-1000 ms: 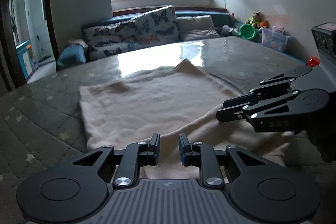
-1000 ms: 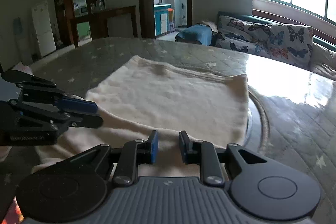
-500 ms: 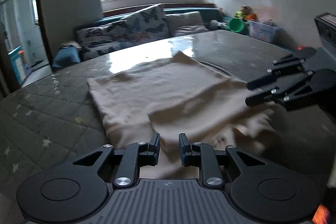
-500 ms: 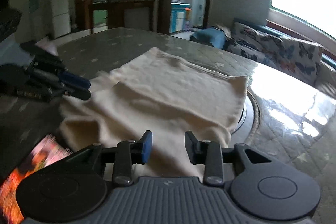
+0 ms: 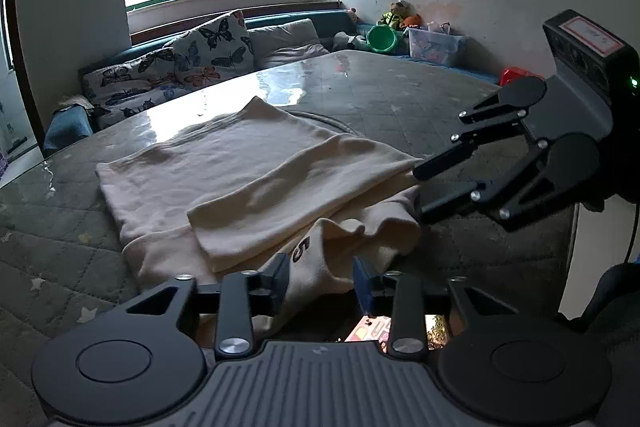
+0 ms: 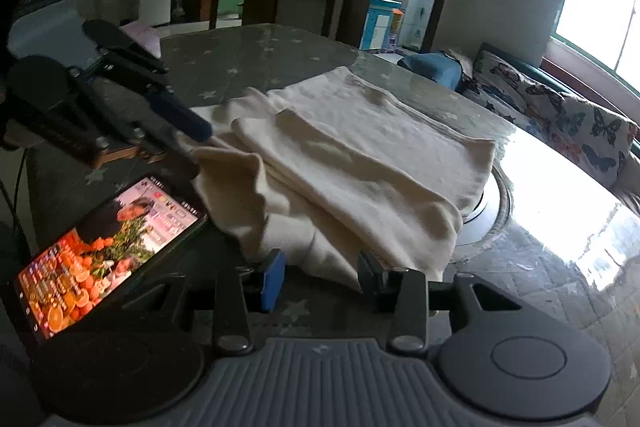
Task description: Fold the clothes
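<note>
I am working on a cream garment (image 5: 248, 179) that is lying spread across the middle of the table (image 5: 400, 99), with its far part flat. A flap (image 5: 304, 187) is lying doubled over the top, running from the near left towards the right edge. The near edge is bunching up in loose humps, and a printed number (image 5: 301, 249) is showing on one of them.

The left gripper (image 5: 320, 279) is sitting at the near edge. Its fingers are standing apart and drawing in, with a hump of fabric lying between them that they are not pinching. The right gripper (image 6: 320, 279) is at the garment's near right corner. Its fingers are spreading, the corner is reaching in between them, and neither pad is pressing on it. A lit phone (image 6: 112, 247) is lying on the table just to the near left of the cloth.

I am reading this as the end of one fold, with the flap laid down and the grips coming off it. The next move calls for taking hold of the rumpled near edge at two spread points and carrying it evenly over the flap. I am judging the phone close enough to catch a dragged hem, so I am planning to lift the cloth rather than slide it.
</note>
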Demonstrator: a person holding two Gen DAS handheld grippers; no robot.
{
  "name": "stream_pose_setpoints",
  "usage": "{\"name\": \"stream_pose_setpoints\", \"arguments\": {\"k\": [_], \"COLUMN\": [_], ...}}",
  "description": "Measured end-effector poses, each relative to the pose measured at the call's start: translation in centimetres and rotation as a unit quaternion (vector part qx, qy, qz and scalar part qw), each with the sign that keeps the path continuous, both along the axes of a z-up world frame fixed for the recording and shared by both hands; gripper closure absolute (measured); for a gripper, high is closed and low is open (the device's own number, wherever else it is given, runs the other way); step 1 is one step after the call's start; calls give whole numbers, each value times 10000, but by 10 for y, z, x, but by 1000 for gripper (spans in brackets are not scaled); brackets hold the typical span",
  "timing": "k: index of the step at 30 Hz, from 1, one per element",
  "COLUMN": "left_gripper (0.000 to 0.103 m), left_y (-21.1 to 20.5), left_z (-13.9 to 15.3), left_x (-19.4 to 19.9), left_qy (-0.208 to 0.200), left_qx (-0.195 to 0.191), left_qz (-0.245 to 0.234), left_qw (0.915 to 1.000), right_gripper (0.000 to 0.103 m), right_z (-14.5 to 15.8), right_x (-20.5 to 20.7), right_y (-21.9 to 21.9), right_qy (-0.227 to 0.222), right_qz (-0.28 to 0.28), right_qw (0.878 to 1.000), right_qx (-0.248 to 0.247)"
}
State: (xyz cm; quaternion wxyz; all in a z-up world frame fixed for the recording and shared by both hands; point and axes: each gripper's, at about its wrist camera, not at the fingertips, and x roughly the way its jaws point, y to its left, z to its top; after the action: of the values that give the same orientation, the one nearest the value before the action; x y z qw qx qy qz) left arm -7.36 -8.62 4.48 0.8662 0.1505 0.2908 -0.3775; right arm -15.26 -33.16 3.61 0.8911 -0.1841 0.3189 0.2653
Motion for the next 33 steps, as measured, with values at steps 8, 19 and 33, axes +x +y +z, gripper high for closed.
{"name": "stream_pose_setpoints", "arguments": {"k": [8, 19, 33], "left_gripper": [98, 95, 51], "left_y": [7, 14, 30], "left_z": [16, 19, 3], "left_x": [19, 38, -7], "left_qy": [-117, -1, -543], "left_qx": [-274, -407, 254], "left_qz": [400, 443, 198], "left_qw": [9988, 9982, 9980], "right_gripper": [49, 91, 92], "right_z": [-12, -7, 21], "right_x": [-8, 28, 58], "right_y": [14, 22, 13], "right_qy": [-393, -363, -310], "right_qz": [485, 233, -135], "right_qw": [9966, 9990, 9969], "right_qx": [-538, 150, 715]}}
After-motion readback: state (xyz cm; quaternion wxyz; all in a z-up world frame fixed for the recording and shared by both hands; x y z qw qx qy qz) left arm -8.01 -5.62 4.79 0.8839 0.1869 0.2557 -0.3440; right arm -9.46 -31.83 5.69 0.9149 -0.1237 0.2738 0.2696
